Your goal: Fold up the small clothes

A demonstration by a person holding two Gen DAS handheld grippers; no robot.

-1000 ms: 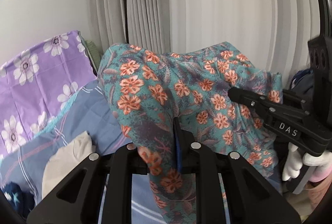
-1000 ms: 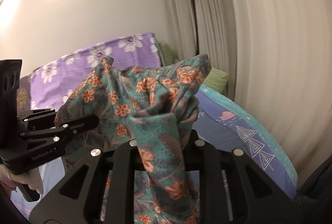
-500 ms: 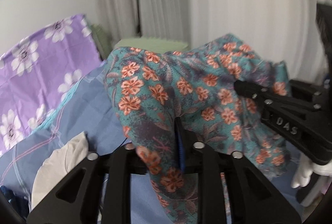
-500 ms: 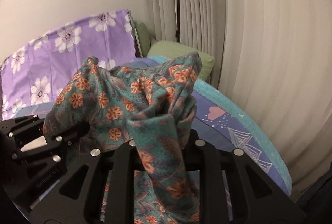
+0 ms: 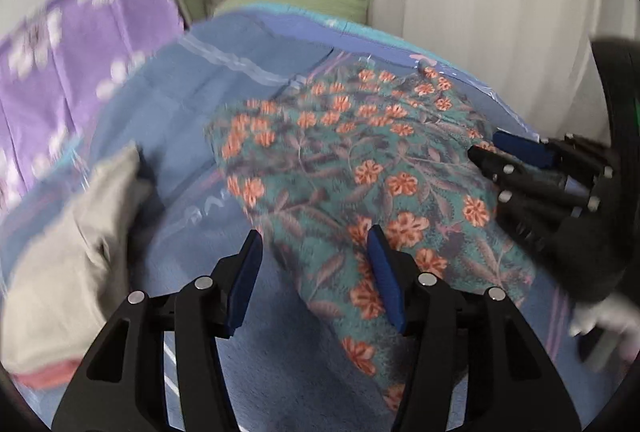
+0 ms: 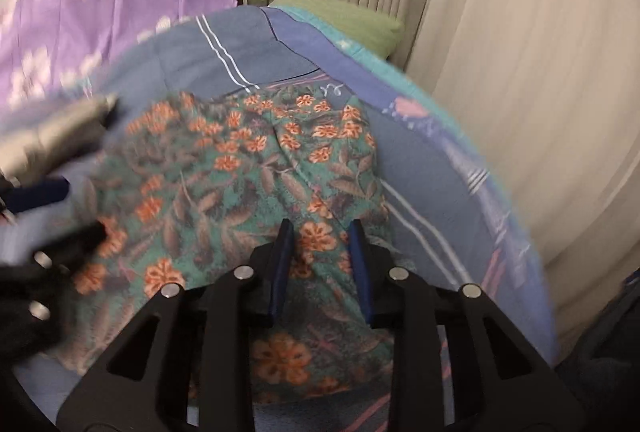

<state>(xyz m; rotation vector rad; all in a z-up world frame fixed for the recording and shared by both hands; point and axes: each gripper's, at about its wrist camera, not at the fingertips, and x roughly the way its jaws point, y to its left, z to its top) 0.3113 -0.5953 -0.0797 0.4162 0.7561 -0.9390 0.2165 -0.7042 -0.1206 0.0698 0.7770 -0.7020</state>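
The floral garment (image 5: 372, 172) lies spread on the blue bedspread (image 5: 168, 112). Your left gripper (image 5: 316, 256) has just been opening: jaws spread, its edge between them, pads clear. Your right gripper (image 6: 320, 244) is also parting, cloth loose between. Only the left view shows the beige cloth (image 5: 76, 252) left of the garment.

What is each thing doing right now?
Flowery cloth: lying spread on the bed, released.
Left gripper: open, jaws just been opening, cloth edge between them.
Right gripper: open, jaws just been opening, cloth underneath.
Beige garment: crumpled, lying aside.
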